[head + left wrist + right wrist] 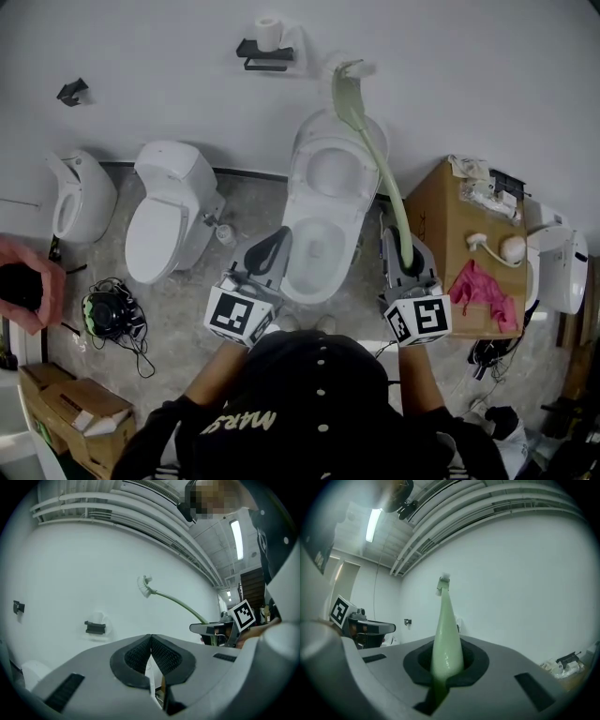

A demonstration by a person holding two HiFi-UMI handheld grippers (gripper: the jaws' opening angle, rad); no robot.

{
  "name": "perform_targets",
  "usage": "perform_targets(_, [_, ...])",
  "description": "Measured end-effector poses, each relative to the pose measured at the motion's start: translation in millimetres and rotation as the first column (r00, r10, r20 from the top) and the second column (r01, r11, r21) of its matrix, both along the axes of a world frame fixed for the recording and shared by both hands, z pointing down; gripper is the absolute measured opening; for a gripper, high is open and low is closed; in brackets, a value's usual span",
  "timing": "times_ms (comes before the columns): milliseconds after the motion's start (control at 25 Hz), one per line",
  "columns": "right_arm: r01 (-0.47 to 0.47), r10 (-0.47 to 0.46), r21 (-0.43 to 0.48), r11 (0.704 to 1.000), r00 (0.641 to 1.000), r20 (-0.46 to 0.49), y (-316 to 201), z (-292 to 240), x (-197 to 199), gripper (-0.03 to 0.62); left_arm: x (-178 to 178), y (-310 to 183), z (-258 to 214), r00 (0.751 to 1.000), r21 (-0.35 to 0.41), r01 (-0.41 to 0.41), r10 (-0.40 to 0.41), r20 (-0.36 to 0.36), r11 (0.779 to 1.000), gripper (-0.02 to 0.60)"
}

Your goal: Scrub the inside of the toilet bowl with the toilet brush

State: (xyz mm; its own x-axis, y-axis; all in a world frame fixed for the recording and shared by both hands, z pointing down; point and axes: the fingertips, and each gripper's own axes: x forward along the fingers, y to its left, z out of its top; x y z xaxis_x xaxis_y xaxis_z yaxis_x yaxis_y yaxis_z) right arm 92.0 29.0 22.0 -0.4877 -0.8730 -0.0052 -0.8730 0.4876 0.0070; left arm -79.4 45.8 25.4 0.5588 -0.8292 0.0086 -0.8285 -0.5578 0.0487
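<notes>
in the head view we see the toilet [319,246] straight ahead, its lid raised against the wall [169,84] and its bowl open between our two grippers. the right gripper [405,255] sits just right of the bowl's rim and holds the pale green toilet brush [380,159] by the low end of its handle. the handle curves up past the lid, and the bristle head is high against the wall, above the toilet. the left gripper [272,246] sits just left of the bowl's rim. a second toilet [169,216] with its lid down stands further left. dark cables [111,314] lie on the floor [187,300] near it. a cardboard box [441,225] stands to the right with a pink cloth [480,286] on top. a paper holder [265,49] hangs on the wall.

in the left gripper view we see the jaws pressed together with nothing between the pads. beyond them the toilet brush [171,599] arcs up across the white wall from the right gripper [211,629], and the paper holder [95,626] shows to the left.

in the right gripper view we see the jaws pinching the thick green handle, which tapers up to the small bristle head in front of the wall. the left gripper [370,629] shows at the left edge.
</notes>
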Motion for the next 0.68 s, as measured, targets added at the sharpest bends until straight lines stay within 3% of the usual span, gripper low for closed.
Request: perform_targets(680, [0.043,-0.043,0.008,0.999,0.999,-0.012,-3.6,-3.6,-8.7,0.012,0.3,-1.2,0.3,1.0,0.001,0.013,-0.013,0.001,1.0,0.025])
